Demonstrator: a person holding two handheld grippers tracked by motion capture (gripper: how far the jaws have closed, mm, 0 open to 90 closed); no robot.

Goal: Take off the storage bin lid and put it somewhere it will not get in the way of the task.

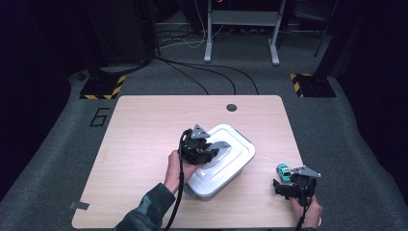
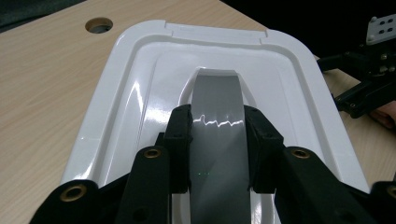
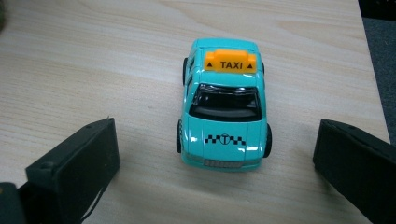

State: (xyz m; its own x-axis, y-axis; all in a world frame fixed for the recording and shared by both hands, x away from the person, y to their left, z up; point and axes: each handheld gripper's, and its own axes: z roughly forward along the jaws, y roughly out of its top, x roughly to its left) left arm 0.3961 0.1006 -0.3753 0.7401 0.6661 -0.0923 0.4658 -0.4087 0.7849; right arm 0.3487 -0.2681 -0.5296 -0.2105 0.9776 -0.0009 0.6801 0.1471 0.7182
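Observation:
A white plastic box (image 1: 230, 169) with a white lid (image 2: 140, 93) stands on the wooden table (image 1: 144, 130), right of centre. My left gripper (image 1: 206, 150) sits over the lid, shut on its grey arched handle (image 2: 217, 98); both pads press the handle's sides. A teal toy taxi (image 3: 223, 107) with an orange roof sign stands near the table's right edge (image 1: 283, 171). It faces my right gripper (image 3: 217, 144), whose jaws stand wide open on either side of its nose without touching it. My right gripper (image 1: 290, 186) rests low at the front right corner.
A round cable hole (image 1: 231, 107) lies in the table's far edge. The right table edge runs close beside the taxi. Beyond the table are grey carpet, cables and stand legs (image 1: 240, 38).

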